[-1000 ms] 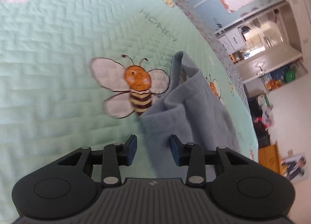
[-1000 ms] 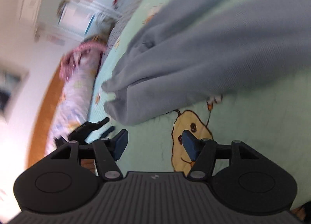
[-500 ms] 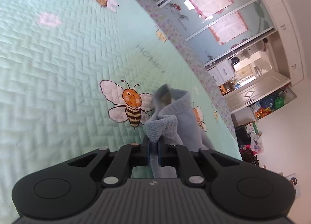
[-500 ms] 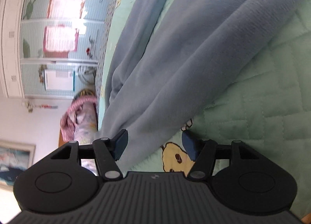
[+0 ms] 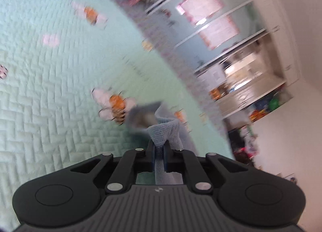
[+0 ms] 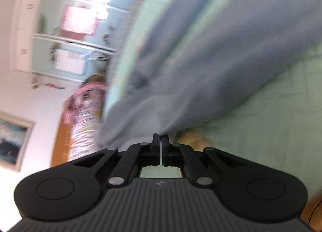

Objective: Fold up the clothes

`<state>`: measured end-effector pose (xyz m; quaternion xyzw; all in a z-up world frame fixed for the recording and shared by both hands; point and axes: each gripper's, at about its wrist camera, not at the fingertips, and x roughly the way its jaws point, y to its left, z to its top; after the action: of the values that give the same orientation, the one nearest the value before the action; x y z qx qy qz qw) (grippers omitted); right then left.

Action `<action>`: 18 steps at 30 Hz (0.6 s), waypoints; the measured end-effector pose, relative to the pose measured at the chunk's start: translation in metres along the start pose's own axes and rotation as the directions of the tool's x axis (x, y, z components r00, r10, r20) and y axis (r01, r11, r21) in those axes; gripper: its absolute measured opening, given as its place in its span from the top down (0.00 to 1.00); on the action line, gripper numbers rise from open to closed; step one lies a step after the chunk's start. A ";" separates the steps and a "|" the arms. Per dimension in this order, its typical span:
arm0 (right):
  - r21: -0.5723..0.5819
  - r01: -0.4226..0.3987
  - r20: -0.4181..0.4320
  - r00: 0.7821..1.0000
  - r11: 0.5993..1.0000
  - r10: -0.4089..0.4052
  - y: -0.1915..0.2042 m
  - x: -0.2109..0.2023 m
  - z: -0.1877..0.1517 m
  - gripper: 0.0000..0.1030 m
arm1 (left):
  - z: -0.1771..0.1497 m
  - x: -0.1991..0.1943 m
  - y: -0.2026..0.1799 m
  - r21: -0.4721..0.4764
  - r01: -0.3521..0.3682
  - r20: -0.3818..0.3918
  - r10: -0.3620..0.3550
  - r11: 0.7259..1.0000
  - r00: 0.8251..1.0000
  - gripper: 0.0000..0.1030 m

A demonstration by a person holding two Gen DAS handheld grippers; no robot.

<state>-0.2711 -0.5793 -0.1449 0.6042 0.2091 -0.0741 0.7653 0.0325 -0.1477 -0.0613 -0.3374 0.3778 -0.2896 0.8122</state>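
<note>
Right tool (image 6: 160,141), open half a second ago, now clamped on hem of soft blue-grey knit garment (image 6: 211,60); left tool (image 5: 159,148) still pinching bunched corner at lower centre, lifted off mint quilted bed (image 5: 50,91); ready to fold.

Left gripper (image 5: 159,151): jaws were apart a second ago beside the bee print (image 5: 114,104); closed half a second back; now clamped on a corner of the blue garment (image 5: 164,129).
Blue garment, left end: lay on the quilt (image 5: 50,91) touching the bee print; now pulled up off it.
Right gripper (image 6: 160,143): jaws wide apart until half a second ago; now pinched on the garment's edge (image 6: 181,99).
Both views: sharp before, now motion-blurred.
</note>
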 end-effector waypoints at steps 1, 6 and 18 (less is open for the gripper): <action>-0.016 -0.010 -0.017 1.000 1.000 0.010 0.010 -0.012 -0.002 0.98 | -0.002 -0.007 0.006 -0.017 -0.010 -0.003 0.010 1.000 1.000 0.93; -0.008 0.162 -0.198 0.967 0.987 -0.160 -0.026 0.002 -0.015 0.94 | -0.028 0.012 0.068 -0.063 -0.251 -0.170 0.237 0.966 0.957 0.91; -0.214 0.011 -0.124 0.992 0.977 -0.039 0.044 -0.011 0.003 0.39 | -0.032 -0.060 0.039 0.078 -0.096 -0.015 0.098 0.992 0.995 0.91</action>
<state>-0.2646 -0.5719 -0.1006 0.5196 0.2719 -0.0222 0.8097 -0.0180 -0.0907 -0.0819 -0.2843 0.3901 -0.2673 0.8340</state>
